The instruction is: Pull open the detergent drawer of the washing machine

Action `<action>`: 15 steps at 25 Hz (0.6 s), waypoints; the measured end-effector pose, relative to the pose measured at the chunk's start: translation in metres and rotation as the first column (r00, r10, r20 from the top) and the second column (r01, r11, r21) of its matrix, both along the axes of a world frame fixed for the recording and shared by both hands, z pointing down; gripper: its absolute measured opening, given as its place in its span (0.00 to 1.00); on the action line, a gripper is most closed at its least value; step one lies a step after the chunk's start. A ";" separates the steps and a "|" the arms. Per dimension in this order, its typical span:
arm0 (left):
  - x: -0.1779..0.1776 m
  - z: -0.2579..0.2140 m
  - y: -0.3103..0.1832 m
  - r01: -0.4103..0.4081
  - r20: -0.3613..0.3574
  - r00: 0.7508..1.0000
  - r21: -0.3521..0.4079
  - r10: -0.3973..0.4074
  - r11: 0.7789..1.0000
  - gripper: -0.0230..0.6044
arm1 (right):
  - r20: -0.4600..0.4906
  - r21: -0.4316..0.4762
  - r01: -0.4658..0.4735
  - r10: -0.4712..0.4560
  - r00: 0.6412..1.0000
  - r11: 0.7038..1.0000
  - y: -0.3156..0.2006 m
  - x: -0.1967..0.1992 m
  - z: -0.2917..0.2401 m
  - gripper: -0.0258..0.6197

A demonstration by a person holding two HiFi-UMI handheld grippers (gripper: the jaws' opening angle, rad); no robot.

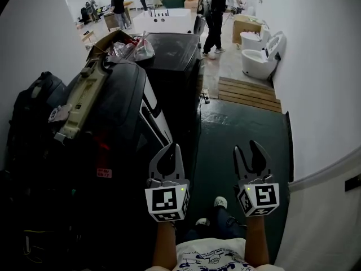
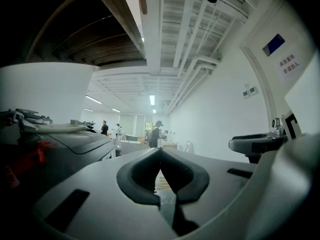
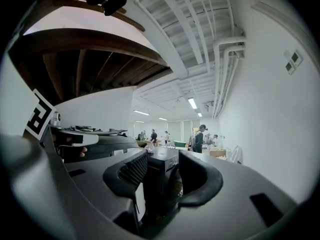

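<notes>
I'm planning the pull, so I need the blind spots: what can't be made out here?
- Detergent drawer: picked out in no view; in the head view the black machines are dark and seen from above.
- Their fronts, right gripper view: partly behind the jaws of the open right gripper.
- Far-off people, every view: too small to tell what they do.

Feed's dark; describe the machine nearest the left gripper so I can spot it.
Look along the left wall. The nearest dark machine sits beside a black bag, before a boxy black unit; it alone carries a long beige panel on top.
</notes>
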State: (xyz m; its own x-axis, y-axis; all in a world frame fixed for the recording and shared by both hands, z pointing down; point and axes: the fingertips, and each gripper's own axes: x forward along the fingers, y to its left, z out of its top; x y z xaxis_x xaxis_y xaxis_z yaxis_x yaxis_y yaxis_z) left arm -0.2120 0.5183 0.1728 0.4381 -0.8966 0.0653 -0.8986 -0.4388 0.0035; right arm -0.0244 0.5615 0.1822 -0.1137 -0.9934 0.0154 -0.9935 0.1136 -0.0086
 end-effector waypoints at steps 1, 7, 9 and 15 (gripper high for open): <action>0.001 0.002 -0.005 0.000 -0.001 1.000 -0.006 0.000 1.000 0.06 | -0.001 -0.005 0.003 -0.003 1.000 1.000 -0.005 0.001 0.002 0.34; 0.013 0.012 -0.045 0.016 -0.005 1.000 -0.024 -0.016 1.000 0.06 | 0.002 -0.024 0.019 -0.019 1.000 1.000 -0.050 0.014 0.011 0.37; 0.019 0.013 -0.064 0.028 -0.005 1.000 -0.024 -0.028 0.999 0.06 | 0.001 -0.023 0.034 -0.034 0.999 0.999 -0.073 0.020 0.012 0.37; 0.041 0.009 -0.138 0.085 -0.001 0.996 -0.010 -0.085 0.996 0.06 | 0.020 -0.005 0.089 -0.089 0.996 0.996 -0.161 0.046 0.007 0.38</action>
State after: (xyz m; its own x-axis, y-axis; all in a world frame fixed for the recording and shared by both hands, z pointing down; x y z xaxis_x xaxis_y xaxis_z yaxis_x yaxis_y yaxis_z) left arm -0.1713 0.3800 0.1819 0.3605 -0.9299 0.0734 -0.9326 -0.3609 0.0089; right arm 0.0213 0.4010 0.1893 -0.2019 -0.9792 0.0185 -0.9791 0.2013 -0.0286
